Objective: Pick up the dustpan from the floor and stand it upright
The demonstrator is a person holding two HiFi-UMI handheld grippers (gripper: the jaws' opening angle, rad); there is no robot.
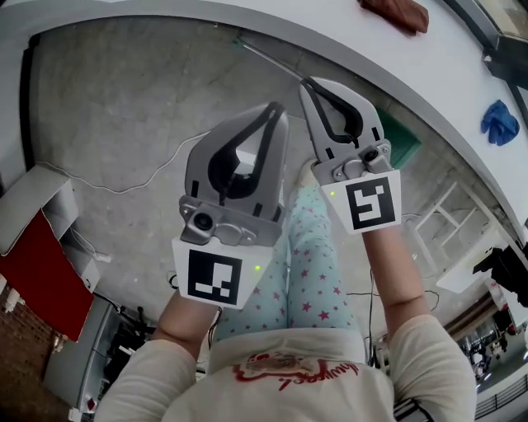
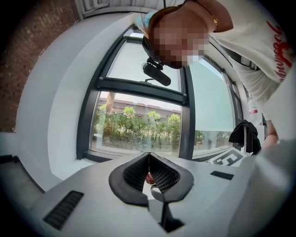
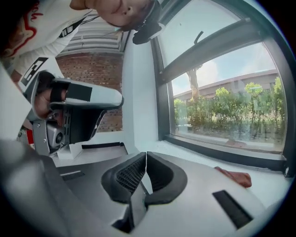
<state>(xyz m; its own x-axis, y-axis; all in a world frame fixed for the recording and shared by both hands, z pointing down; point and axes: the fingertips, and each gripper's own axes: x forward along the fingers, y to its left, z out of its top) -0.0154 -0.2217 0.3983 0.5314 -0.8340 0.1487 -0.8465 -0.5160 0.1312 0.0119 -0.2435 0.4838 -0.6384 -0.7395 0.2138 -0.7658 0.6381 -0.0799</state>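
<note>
Dustpan position is what the next move depends on, so the scene is read outward from the person.

Nearest in the head view are the person's legs (image 1: 309, 264) in star-patterned trousers, and both tools are held out over them. The left hand-held gripper (image 1: 271, 111) is clenched with its jaws tip to tip, and its own view (image 2: 149, 155) shows nothing between them. The right hand-held gripper (image 1: 307, 85) is clenched and empty too, which its own view (image 3: 146, 155) confirms.

Beyond them, the dustpan (image 1: 403, 136) lies on the grey floor (image 1: 124, 107). Its green pan is mostly hidden behind the right tool. Its thin handle (image 1: 268, 58) runs up and to the left from there, close along the foot of the white window sill (image 1: 346, 41). That line is its long axis. The tips of the right tool overlap the handle in the picture, though how high they sit above it cannot be told. The left tool sits just to the left of that line.

The right tool looks nearer, so it is probably the one to open and take the handle. Farthest away, a red cloth (image 1: 396, 12) rests on the sill.
</note>
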